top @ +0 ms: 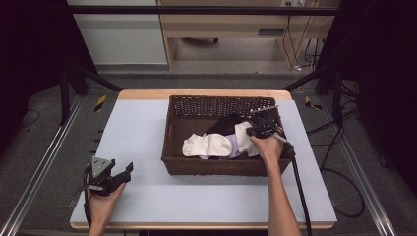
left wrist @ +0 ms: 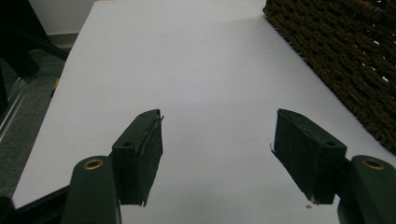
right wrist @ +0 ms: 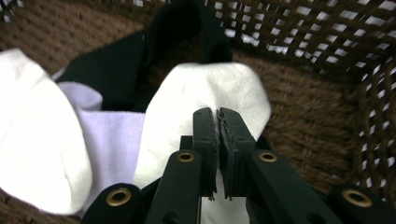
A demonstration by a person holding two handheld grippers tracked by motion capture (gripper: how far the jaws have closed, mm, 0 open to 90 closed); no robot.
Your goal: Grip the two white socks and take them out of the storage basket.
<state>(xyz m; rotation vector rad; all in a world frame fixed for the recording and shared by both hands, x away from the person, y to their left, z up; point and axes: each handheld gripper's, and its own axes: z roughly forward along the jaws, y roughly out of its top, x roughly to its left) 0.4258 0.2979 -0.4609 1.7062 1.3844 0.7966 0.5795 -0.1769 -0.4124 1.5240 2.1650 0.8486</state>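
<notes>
My right tongs (right wrist: 218,122) pinch a white sock (right wrist: 205,93) inside the brown basket (top: 216,166).

The white sock lies in the right part of the basket, and my right tongs (top: 259,129) are squeezed almost shut on it, with a thin bit of its cloth caught between the tips. The rest of that sock bulges up just past the tips. Another white sock (top: 206,145) lies in the middle of the basket, to the left of my right tongs. A pale purple cloth (right wrist: 112,140) sits between the two socks. A black cloth (right wrist: 135,60) lies behind them, toward the far wall of the basket. My left tongs (top: 123,173) are out on the desk (top: 147,128), near the basket's left front corner. They are wide apart (left wrist: 217,140) with nothing in them.
</notes>
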